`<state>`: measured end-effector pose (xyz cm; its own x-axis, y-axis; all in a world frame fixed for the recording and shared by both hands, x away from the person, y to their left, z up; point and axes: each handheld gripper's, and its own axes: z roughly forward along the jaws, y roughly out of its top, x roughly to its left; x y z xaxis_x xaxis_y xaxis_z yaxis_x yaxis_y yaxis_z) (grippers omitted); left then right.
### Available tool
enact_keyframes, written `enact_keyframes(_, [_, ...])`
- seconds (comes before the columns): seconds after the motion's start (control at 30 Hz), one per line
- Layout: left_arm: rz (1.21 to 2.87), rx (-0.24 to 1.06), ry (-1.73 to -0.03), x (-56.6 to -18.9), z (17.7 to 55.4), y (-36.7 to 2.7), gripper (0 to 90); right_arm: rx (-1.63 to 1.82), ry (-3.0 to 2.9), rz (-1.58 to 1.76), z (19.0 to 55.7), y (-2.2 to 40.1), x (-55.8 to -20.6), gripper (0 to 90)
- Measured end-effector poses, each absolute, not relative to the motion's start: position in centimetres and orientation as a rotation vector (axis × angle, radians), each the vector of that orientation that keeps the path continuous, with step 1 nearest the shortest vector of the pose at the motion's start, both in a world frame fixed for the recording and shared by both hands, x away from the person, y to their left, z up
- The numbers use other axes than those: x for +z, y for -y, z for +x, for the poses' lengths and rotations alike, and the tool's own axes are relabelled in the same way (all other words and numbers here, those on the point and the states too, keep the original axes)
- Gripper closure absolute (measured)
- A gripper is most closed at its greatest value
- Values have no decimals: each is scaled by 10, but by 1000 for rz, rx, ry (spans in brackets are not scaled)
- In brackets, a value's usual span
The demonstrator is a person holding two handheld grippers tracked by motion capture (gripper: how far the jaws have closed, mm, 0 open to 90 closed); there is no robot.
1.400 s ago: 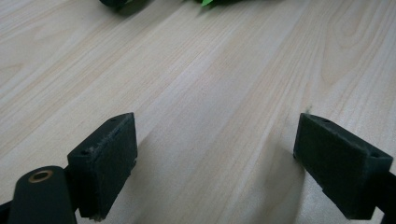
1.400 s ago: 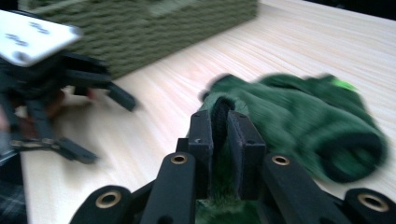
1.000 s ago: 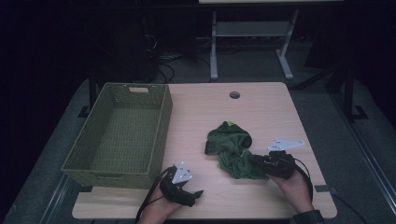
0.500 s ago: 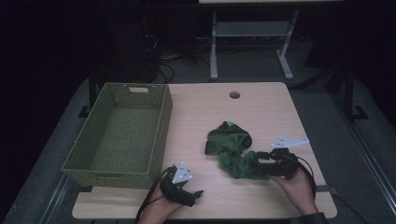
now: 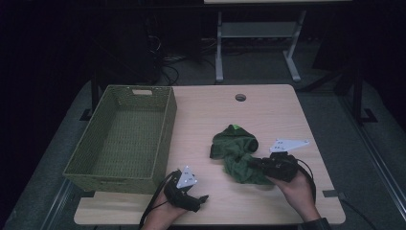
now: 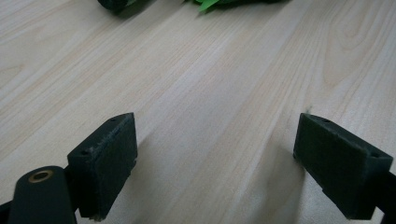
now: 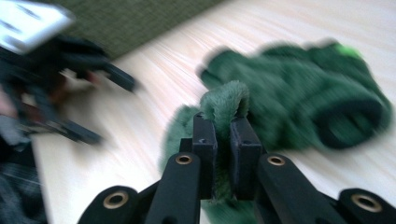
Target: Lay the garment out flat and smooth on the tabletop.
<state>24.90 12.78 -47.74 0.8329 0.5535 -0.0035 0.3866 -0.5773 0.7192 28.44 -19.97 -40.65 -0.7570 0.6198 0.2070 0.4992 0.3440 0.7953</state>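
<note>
Presently, item in hand: green fleece garment (image 5: pixel 237 152), crumpled on the desk (image 5: pixel 268 110) right of centre, its near fold pulled toward the right tool.
Garment, detail: plush pile, dark cuff or opening at one end (image 7: pixel 343 123), bright green tag at the far edge (image 5: pixel 235 127).
Right tool (image 5: pixel 256 164): clenched on a pinched ridge of the fleece (image 7: pixel 224 100); the jaws have just been closing, and the fabric loops up between them.
Right tool, reason for grip: a raised fold near the edge gives the pads something to bite; judged the start of a lift, most of the cloth lying on the desk.
Right hand (image 5: pixel 297 184): enters from the bottom edge, tool held low and nearly level, pointing leftward into the garment, grey plate on top.
Left tool (image 5: pixel 203 197): released, jaws wide apart with bare wood between them (image 6: pixel 215 154).
Left tool, reason for place: parked at the near edge just in front of the basket's corner, apart from the cloth, leaving the path clear.
Left hand (image 5: pixel 165 213): low at the desk's front edge, tool pointing right toward the garment.
Basket (image 5: pixel 165 124): green woven, rectangular, empty, on the left half of the desk; judged the likely destination.
Desk, other: round cable hole (image 5: pixel 240 97) near the far edge.
</note>
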Motion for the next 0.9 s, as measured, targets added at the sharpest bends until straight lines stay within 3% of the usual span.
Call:
enact_keyframes(0.17, [2260, 289, -677, -477, 249, -128, 128, 1435, -2517, 941, 286, 177, -401, 827])
enact_keyframes(0.43, [2260, 288, -678, -477, 249, -128, 127, 1249, -2574, 1022, 307, 162, -438, 800])
enact_keyframes(0.6, [2260, 286, -679, -477, 249, -128, 127, 1107, -2577, 1041, 313, 155, -454, 695])
enact_keyframes(0.73, [2261, 289, -676, -477, 250, -128, 127, 1122, -2525, 1057, 309, 162, -445, 525])
enact_keyframes(0.9, [2263, 294, -670, -477, 250, -128, 126, 1172, -2471, 1058, 301, 183, -428, 474])
